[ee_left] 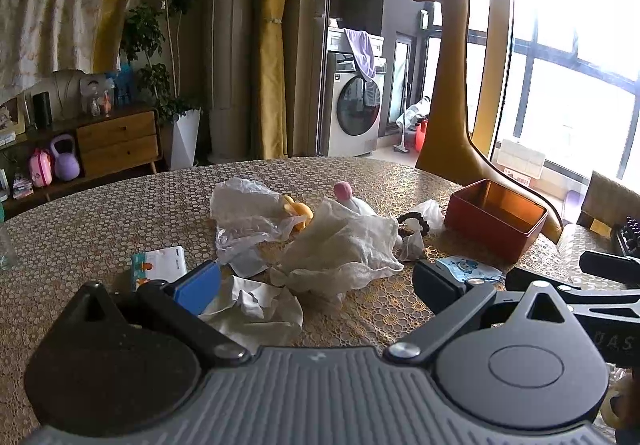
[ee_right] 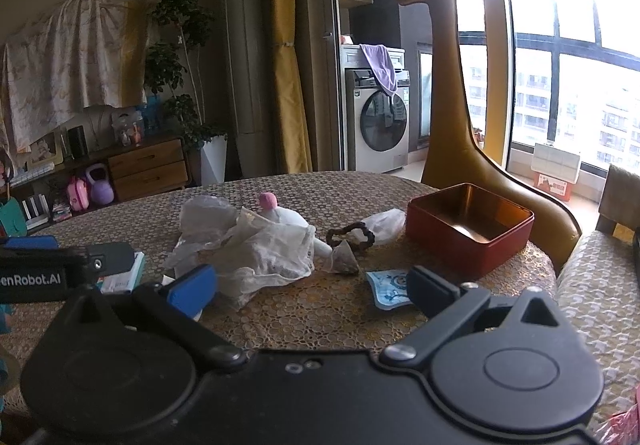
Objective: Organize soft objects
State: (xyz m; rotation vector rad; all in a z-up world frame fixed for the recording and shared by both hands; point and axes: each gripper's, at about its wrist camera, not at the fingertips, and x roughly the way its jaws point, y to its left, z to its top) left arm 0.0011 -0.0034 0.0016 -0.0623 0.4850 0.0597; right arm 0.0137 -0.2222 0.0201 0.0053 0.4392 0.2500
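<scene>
The white gauze cloth (ee_left: 340,249) lies crumpled on the tabletop (ee_left: 100,229) just ahead of the left gripper (ee_left: 316,281), with a crumpled tissue (ee_left: 256,309) nearer still, beside its left finger. Both look feather-light and limp, likely to sag and trail once lifted, so a pinch on a raised fold near the middle seems the safest hold. The red tin (ee_left: 496,217) stands empty ahead and to the right. The left gripper has its fingers wide apart, holding nothing; the right gripper (ee_right: 312,285) is likewise spread and empty, hovering short of the cloth.
</scene>
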